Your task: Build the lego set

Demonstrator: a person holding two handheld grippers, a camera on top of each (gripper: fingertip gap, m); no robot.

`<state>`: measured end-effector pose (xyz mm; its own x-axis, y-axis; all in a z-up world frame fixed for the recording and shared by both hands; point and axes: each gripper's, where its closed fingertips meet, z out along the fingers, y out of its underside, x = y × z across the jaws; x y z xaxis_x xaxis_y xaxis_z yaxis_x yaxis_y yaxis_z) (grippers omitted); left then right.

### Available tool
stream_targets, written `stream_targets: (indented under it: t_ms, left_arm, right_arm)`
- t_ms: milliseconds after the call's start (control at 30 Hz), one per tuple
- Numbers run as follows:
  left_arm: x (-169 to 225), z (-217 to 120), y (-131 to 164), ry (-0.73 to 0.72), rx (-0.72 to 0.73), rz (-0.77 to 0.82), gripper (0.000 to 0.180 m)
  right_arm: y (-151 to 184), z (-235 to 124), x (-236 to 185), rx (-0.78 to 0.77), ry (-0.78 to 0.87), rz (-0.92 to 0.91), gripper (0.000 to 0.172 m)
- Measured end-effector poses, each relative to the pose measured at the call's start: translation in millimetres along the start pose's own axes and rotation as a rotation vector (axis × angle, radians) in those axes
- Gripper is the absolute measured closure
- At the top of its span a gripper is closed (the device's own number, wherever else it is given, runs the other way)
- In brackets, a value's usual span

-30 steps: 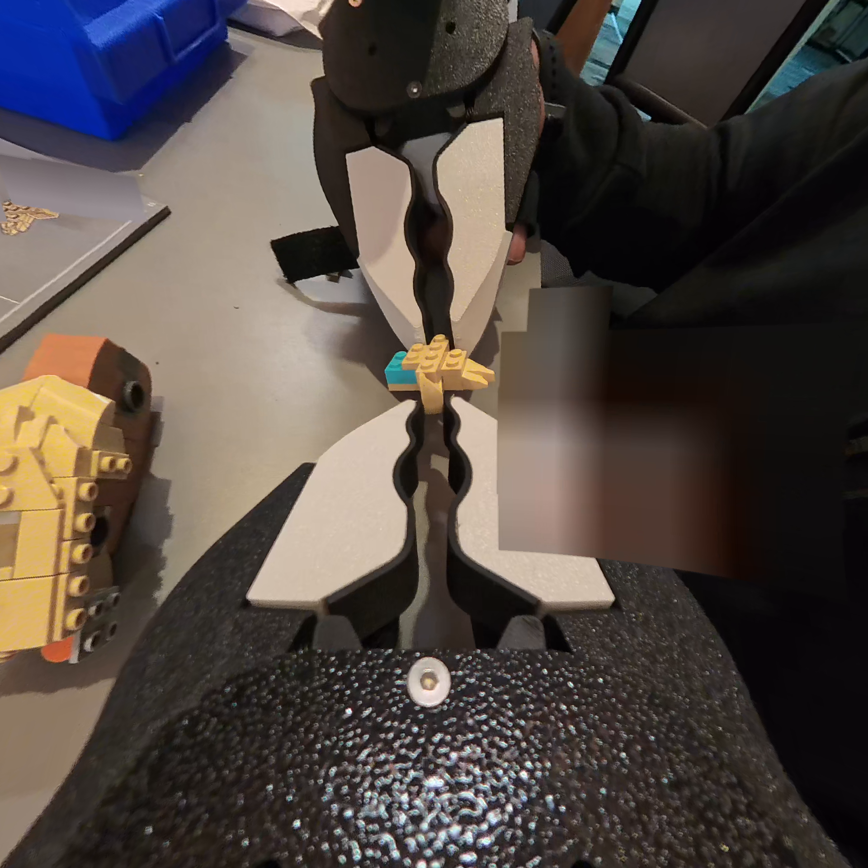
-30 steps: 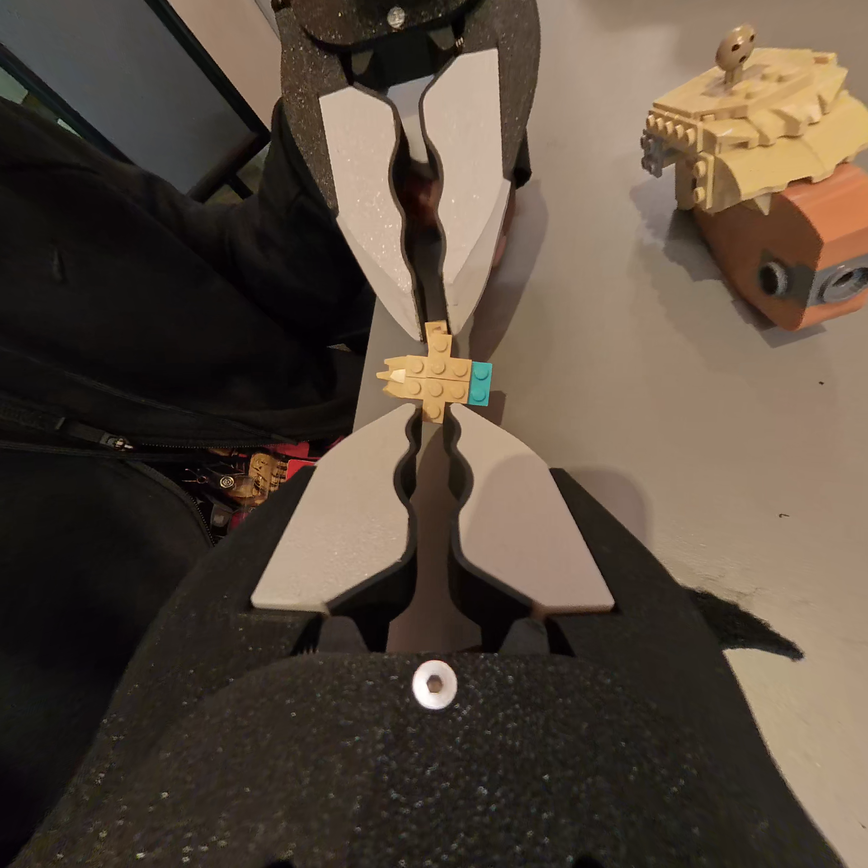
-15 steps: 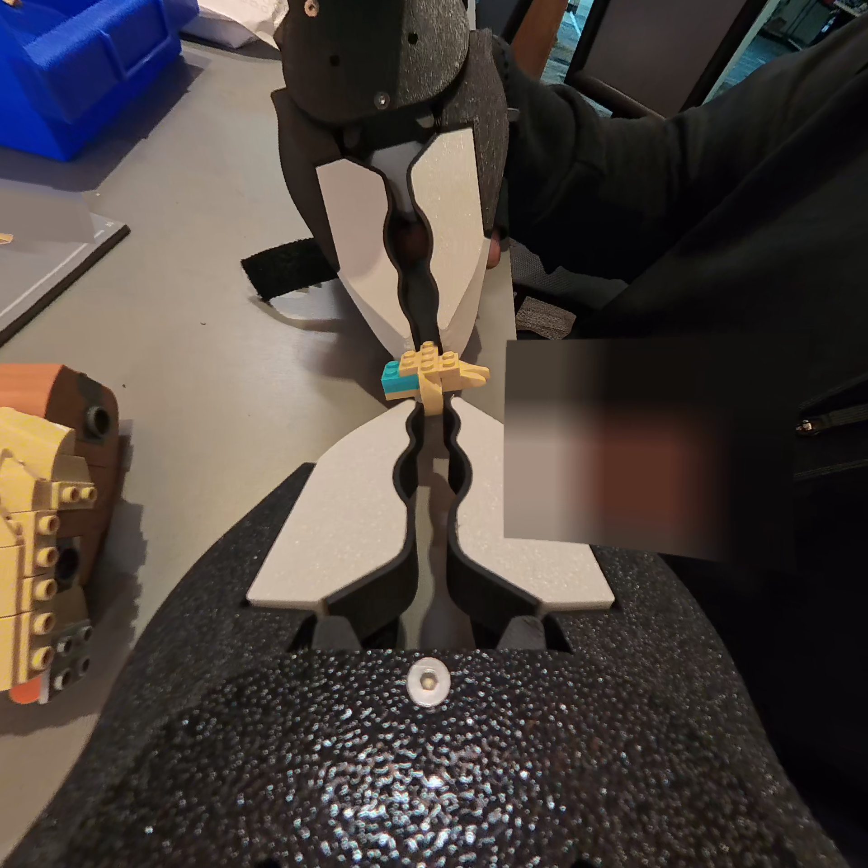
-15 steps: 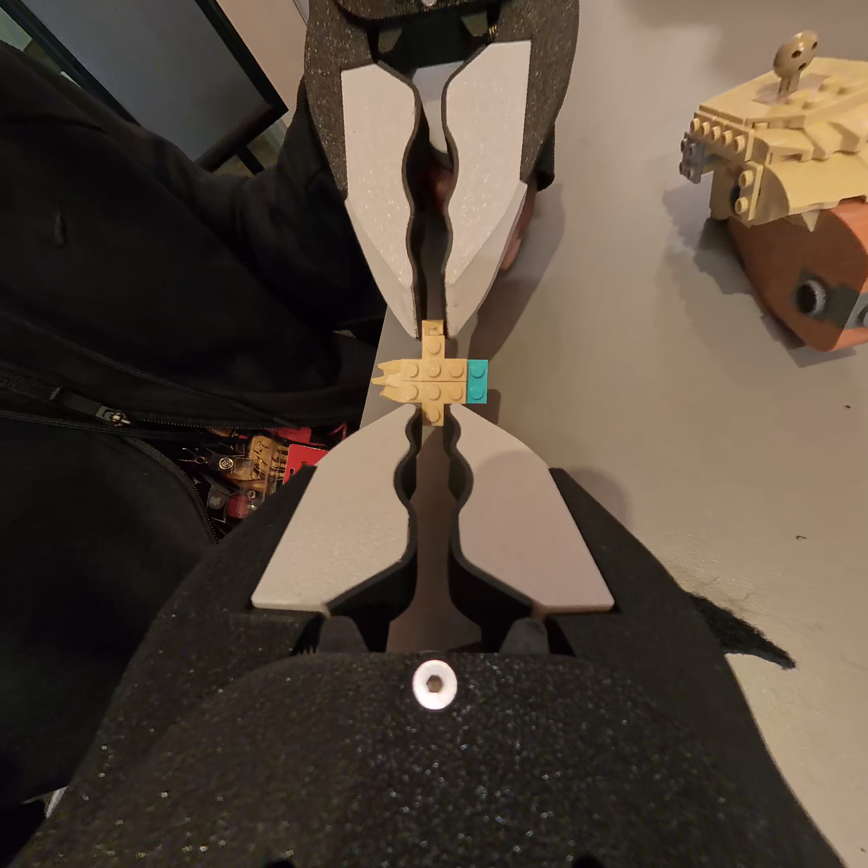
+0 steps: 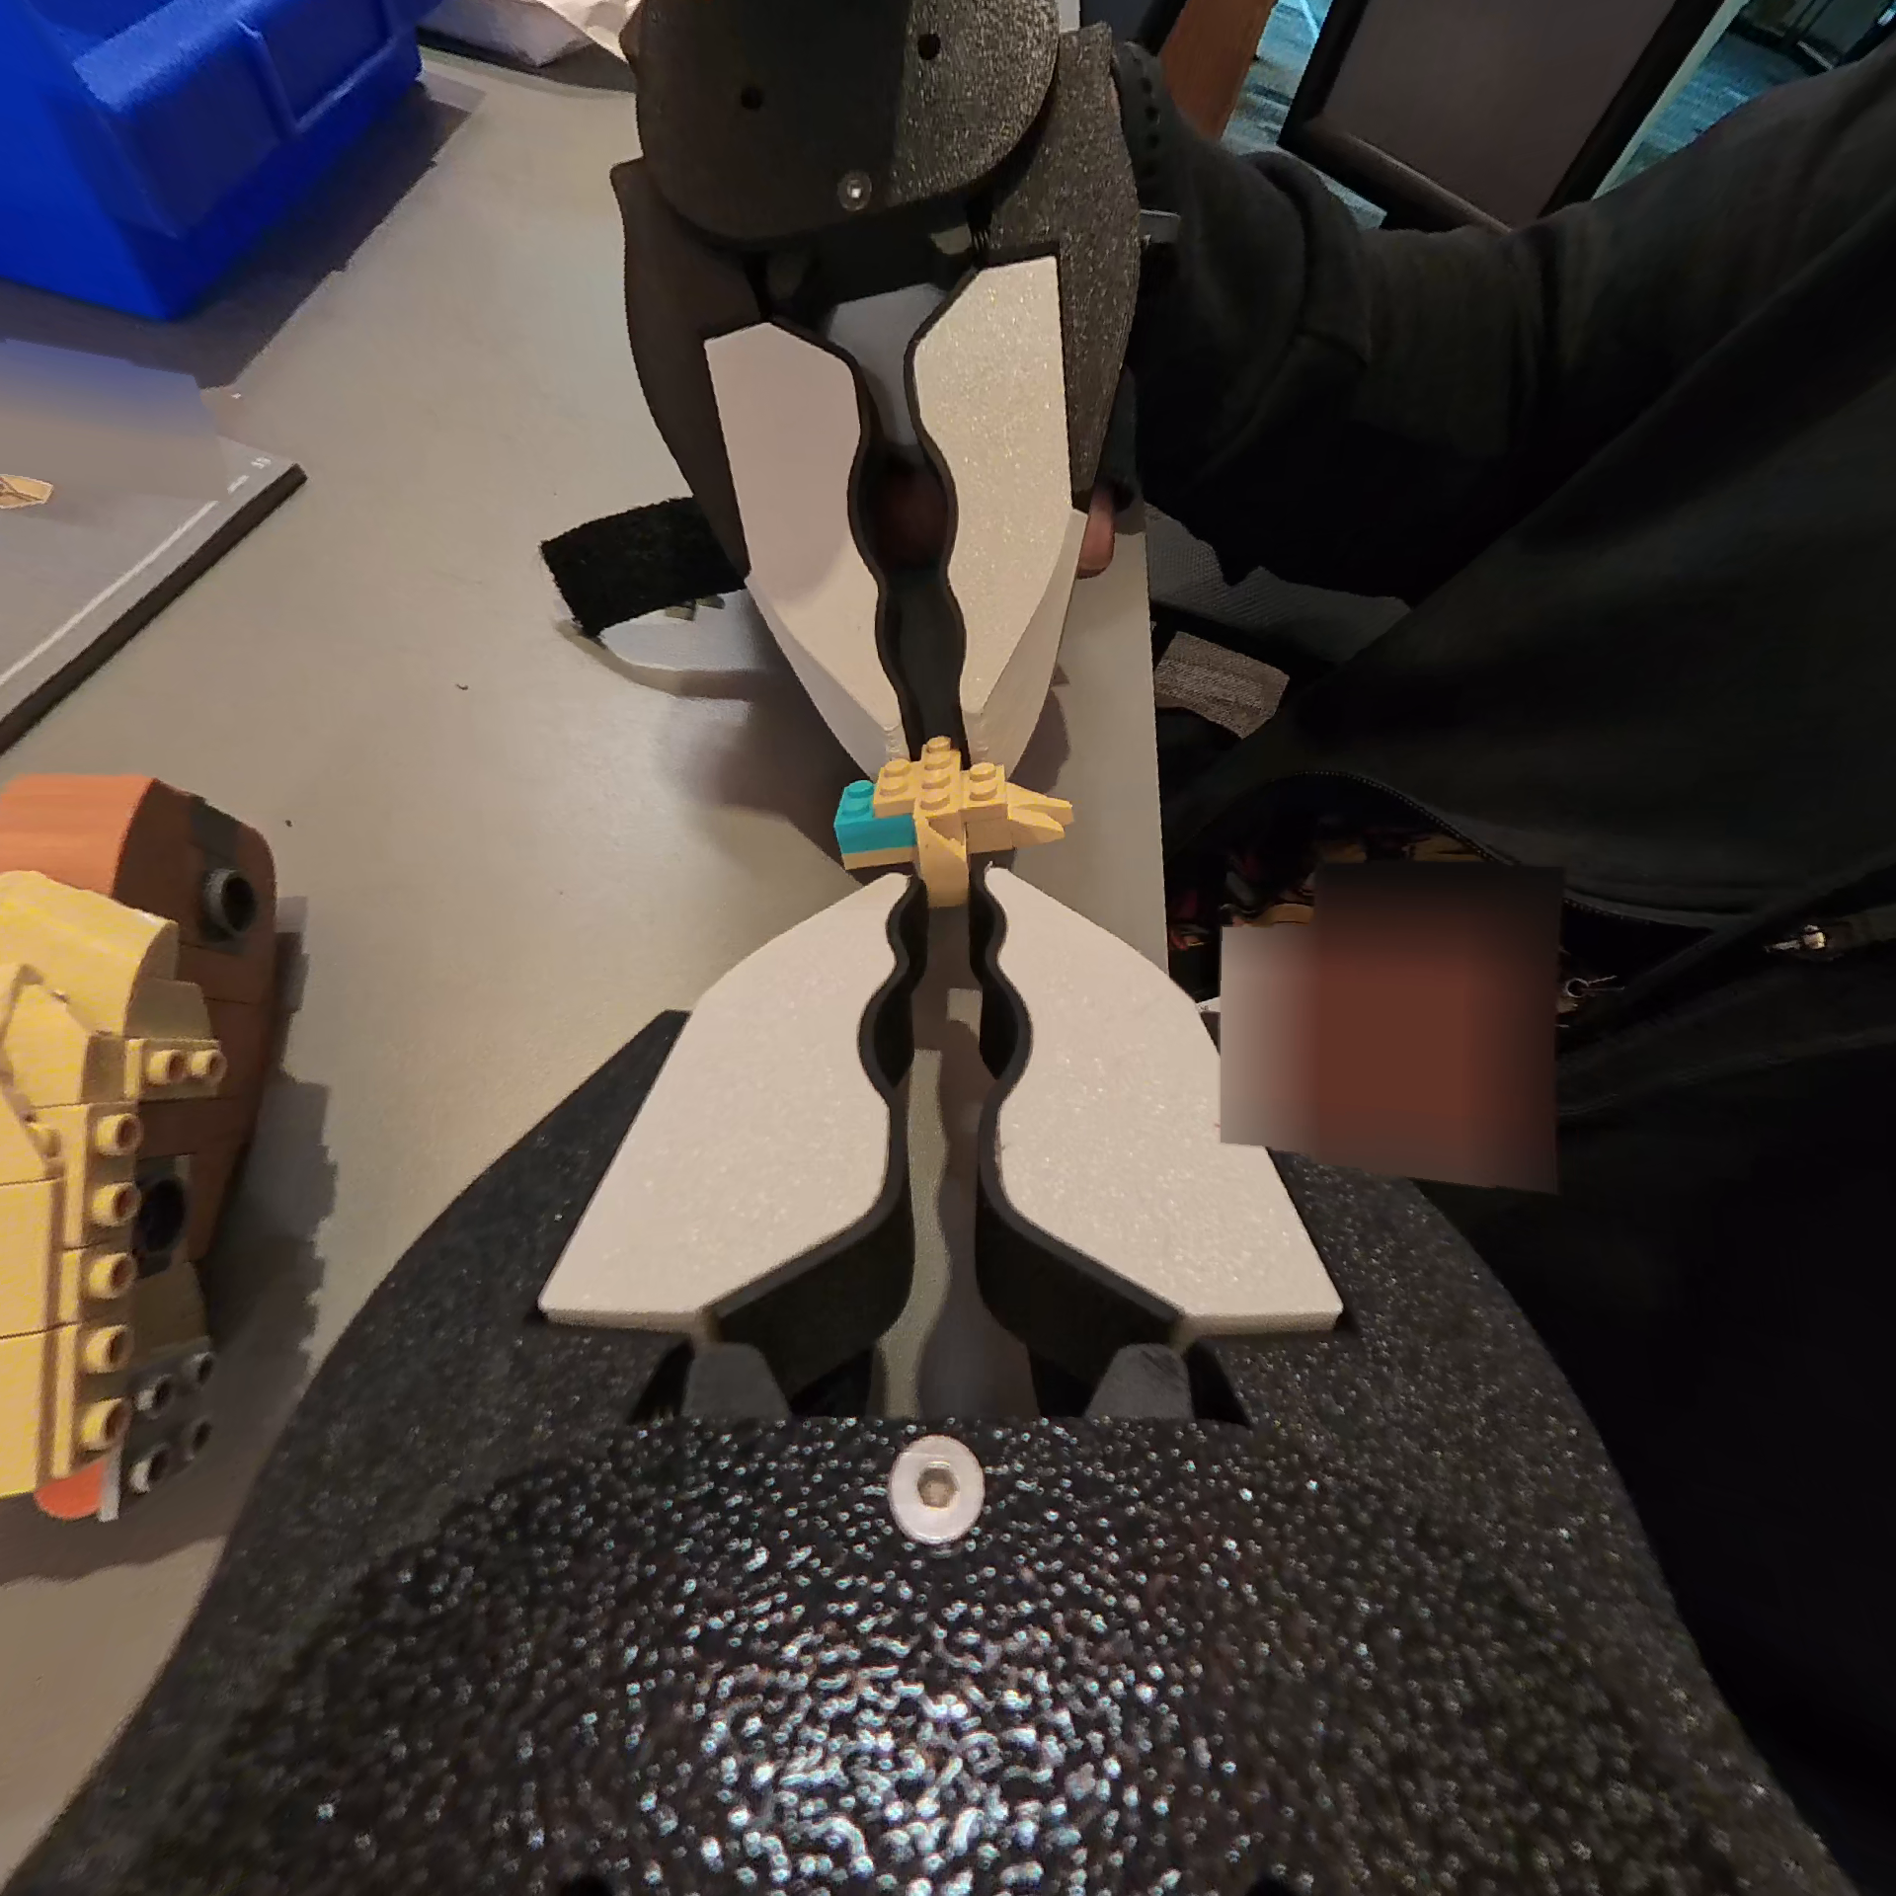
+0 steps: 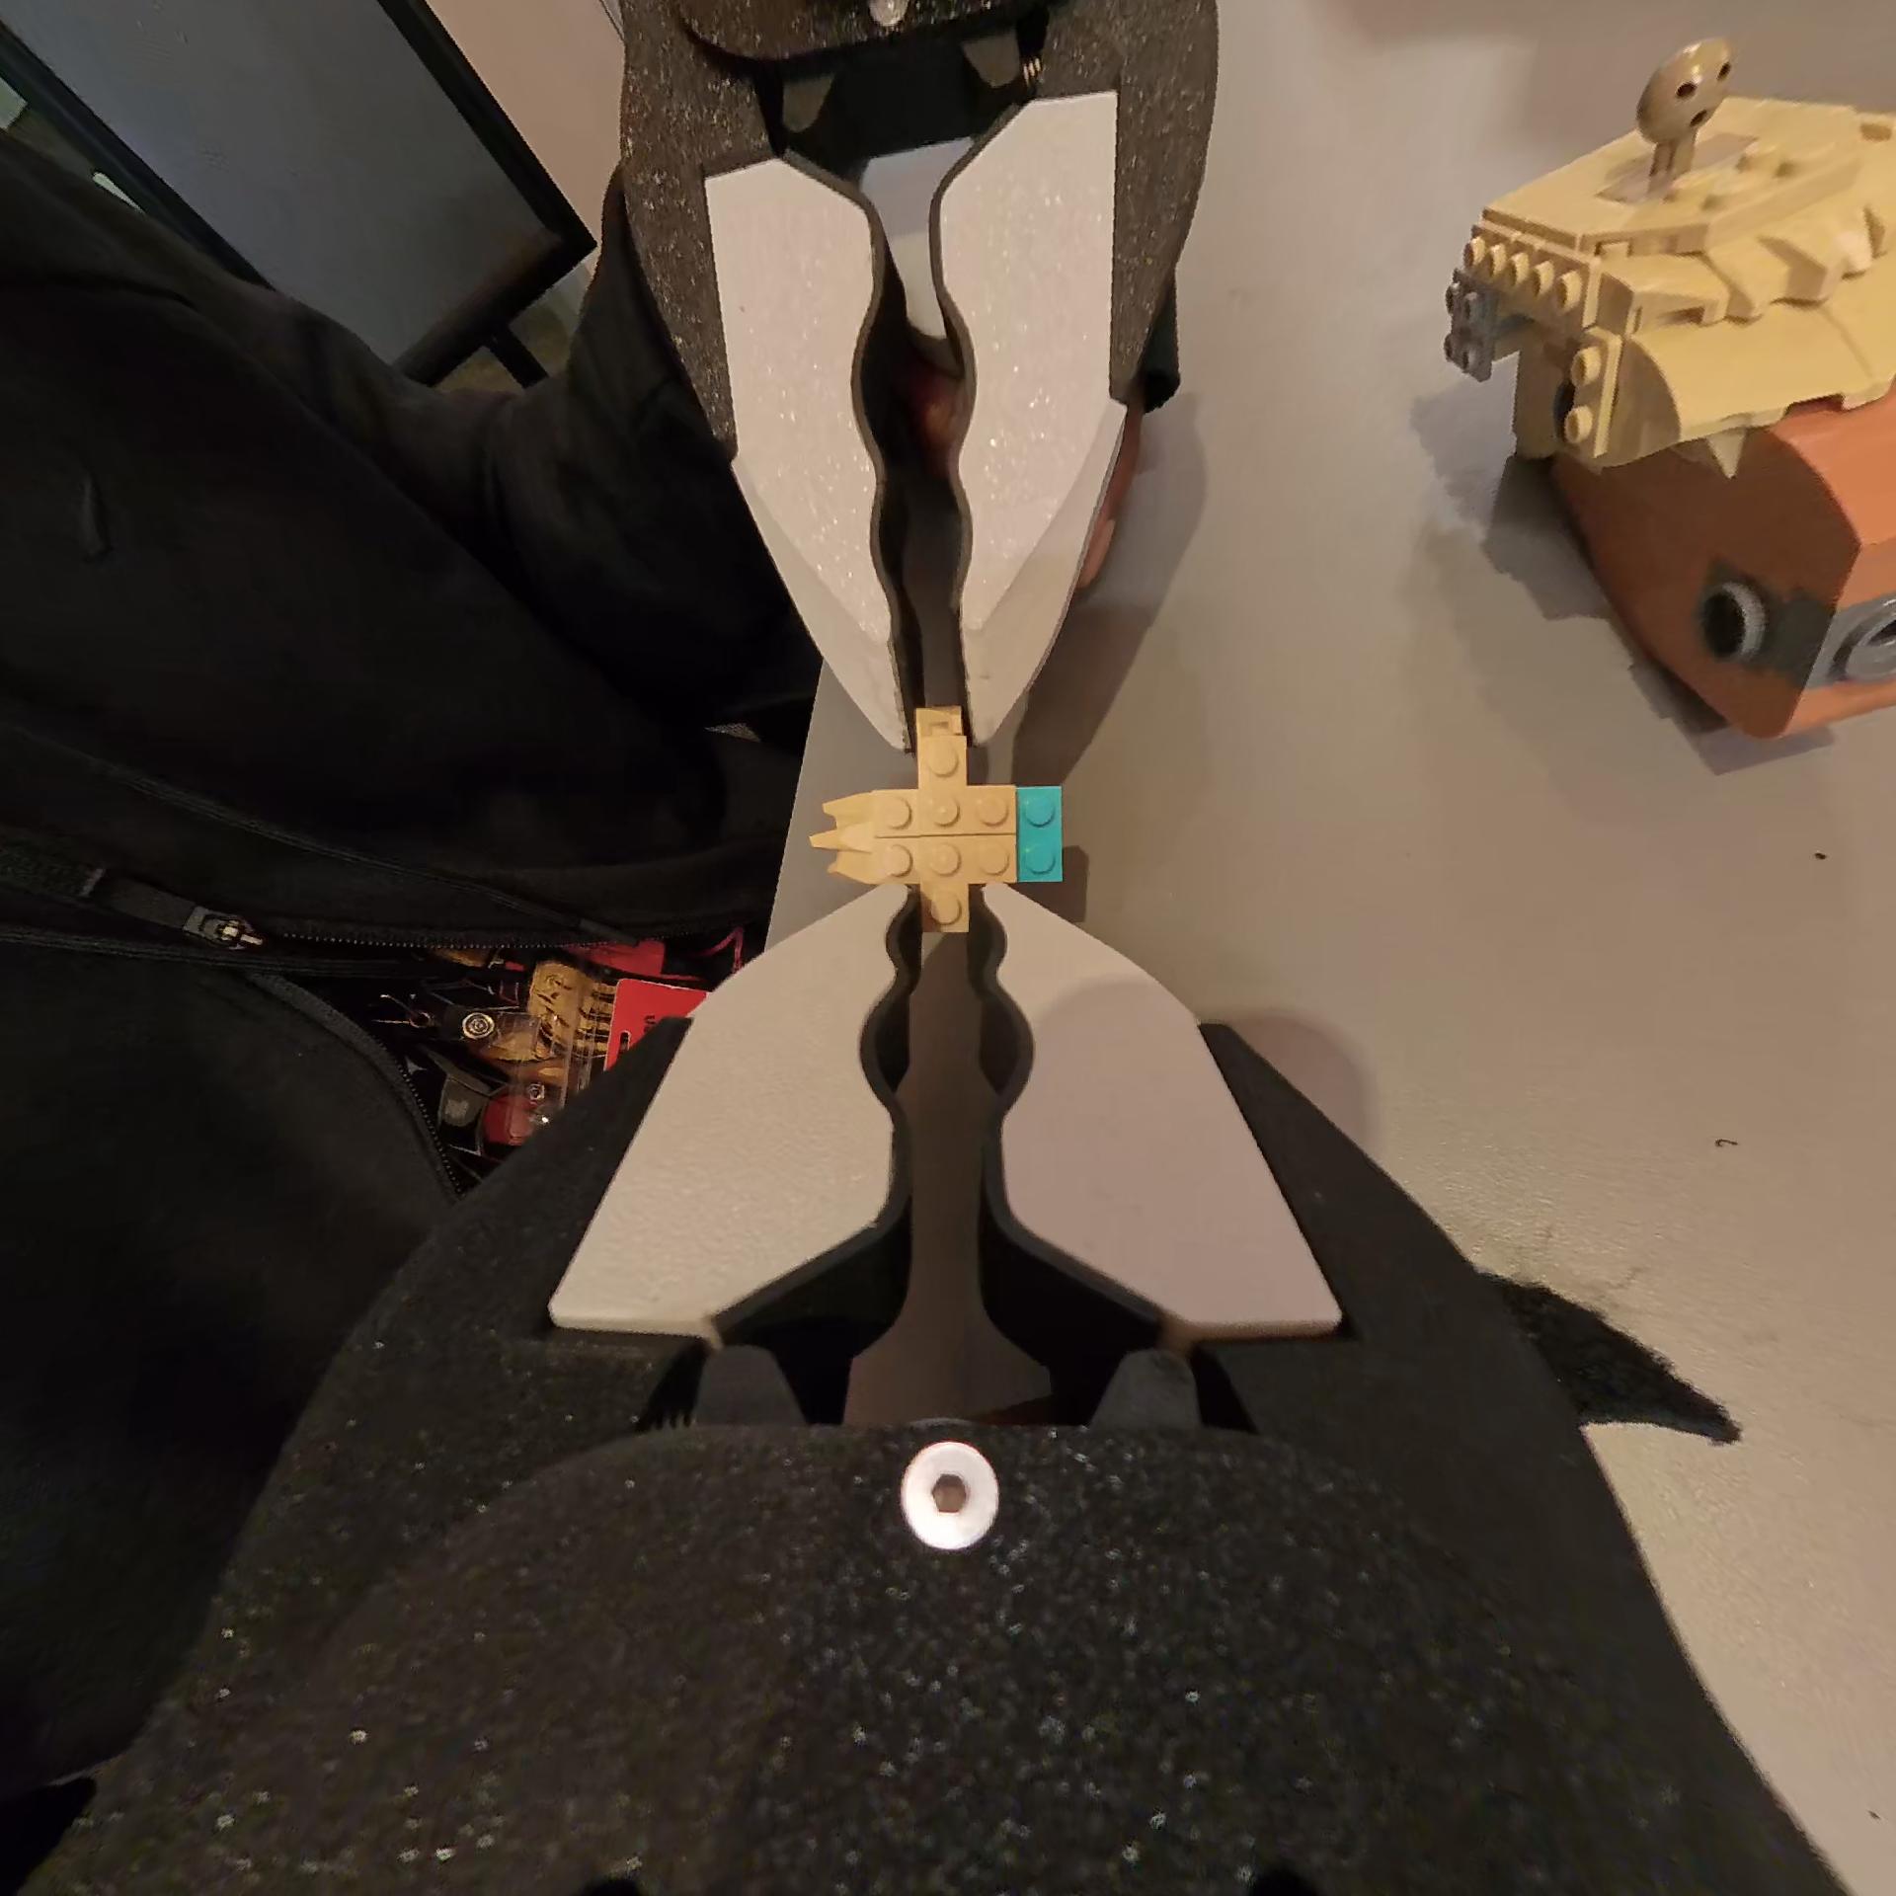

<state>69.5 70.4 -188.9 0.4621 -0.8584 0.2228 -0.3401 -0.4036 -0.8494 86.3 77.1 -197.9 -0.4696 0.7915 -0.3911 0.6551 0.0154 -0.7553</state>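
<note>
A small tan brick piece with a teal block at one end hangs above the edge of the grey bench, between two grippers facing each other. The left gripper is clamped on its near tab, and the right gripper is clamped on the opposite tab. A bigger tan and orange brick model stands on the bench well apart. A blue bin sits further back.
</note>
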Motion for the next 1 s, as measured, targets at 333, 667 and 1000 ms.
stream_targets:
  t_ms: [333,667,1000]
  left_arm:
    - [0.7,1.5,1.5,0.000,-0.014,0.005,0.173]
    - [-0.6,3.9,3.8,-0.013,-0.036,0.005,0.173]
    - [-2.2,1.8,0.6,-0.033,-0.005,0.011,0.173]
  right_arm:
    - [1.4,1.0,0.0,-0.012,-0.004,-0.001,0.164]
    - [3.3,1.6,1.4,-0.025,0.007,0.003,0.164]
    - [1.5,0.0,1.9,-0.002,0.029,0.004,0.163]
